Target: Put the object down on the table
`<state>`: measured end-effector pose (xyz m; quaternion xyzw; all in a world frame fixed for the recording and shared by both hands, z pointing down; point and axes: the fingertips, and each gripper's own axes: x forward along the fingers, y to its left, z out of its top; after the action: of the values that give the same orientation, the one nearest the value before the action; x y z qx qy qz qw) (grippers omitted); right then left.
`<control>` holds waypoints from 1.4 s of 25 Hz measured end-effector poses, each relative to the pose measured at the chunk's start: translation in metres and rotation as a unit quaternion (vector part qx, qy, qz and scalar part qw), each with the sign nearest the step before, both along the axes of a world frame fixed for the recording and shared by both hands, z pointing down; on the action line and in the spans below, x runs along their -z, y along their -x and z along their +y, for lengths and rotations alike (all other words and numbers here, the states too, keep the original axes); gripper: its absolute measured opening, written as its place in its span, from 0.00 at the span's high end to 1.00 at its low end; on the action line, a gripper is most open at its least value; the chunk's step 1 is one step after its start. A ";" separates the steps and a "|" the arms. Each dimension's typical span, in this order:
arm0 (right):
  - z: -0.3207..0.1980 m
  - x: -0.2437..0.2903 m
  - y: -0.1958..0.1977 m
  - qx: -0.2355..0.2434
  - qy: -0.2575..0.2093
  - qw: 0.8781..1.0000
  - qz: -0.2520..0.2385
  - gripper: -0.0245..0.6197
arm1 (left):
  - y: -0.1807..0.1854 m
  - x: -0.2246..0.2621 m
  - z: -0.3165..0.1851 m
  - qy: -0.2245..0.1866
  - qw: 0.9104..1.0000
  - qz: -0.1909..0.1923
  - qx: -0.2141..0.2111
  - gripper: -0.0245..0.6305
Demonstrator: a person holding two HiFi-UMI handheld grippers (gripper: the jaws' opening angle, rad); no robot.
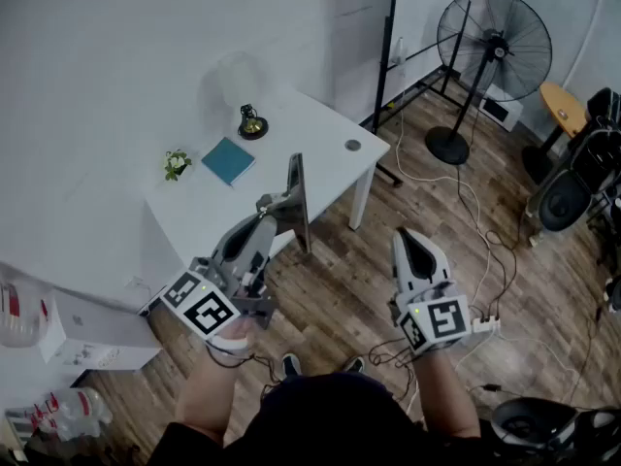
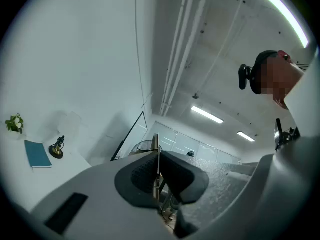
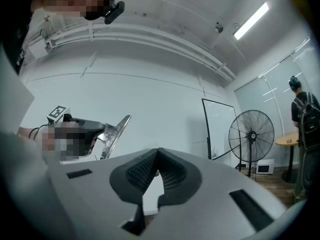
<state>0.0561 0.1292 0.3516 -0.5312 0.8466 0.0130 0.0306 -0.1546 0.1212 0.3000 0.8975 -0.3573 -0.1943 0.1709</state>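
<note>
My left gripper [image 1: 275, 210] is shut on a thin grey metal plate [image 1: 297, 200], held edge-up in the air over the near edge of the white table [image 1: 320, 129]. In the left gripper view the plate [image 2: 156, 149] shows only as a narrow edge pinched between the two dark pads [image 2: 142, 176]. The right gripper view shows the same plate [image 3: 113, 134] as a silver blade sticking out of the left gripper. My right gripper [image 1: 411, 245] hovers over the wooden floor to the right of the table, jaws shut [image 3: 158, 157] with nothing between them.
On the table lie a teal book [image 1: 228, 160], a small plant [image 1: 176, 164], a small dark lamp [image 1: 252, 123] and a round grey disc [image 1: 352, 146]. A standing fan [image 1: 493, 45] and cables are on the floor at the right. White storage boxes [image 1: 87, 333] sit at the lower left.
</note>
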 end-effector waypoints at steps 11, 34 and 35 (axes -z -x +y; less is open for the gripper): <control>-0.002 0.032 -0.009 -0.013 -0.008 0.999 0.030 0.96 | -0.006 0.026 0.004 -0.005 1.000 0.012 -0.009 0.94; 0.024 0.015 -0.064 -0.058 0.028 0.997 0.029 0.95 | -0.029 0.015 0.002 0.008 0.999 0.044 -0.020 0.94; 0.022 0.013 -0.063 -0.055 0.029 0.998 0.027 0.95 | -0.027 0.015 0.001 0.008 0.999 0.044 -0.017 0.94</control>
<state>0.1193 0.1510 0.3387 -0.5774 0.8164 0.0045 -0.0087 -0.1275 0.1224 0.2846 0.8926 -0.3356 -0.2281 0.1965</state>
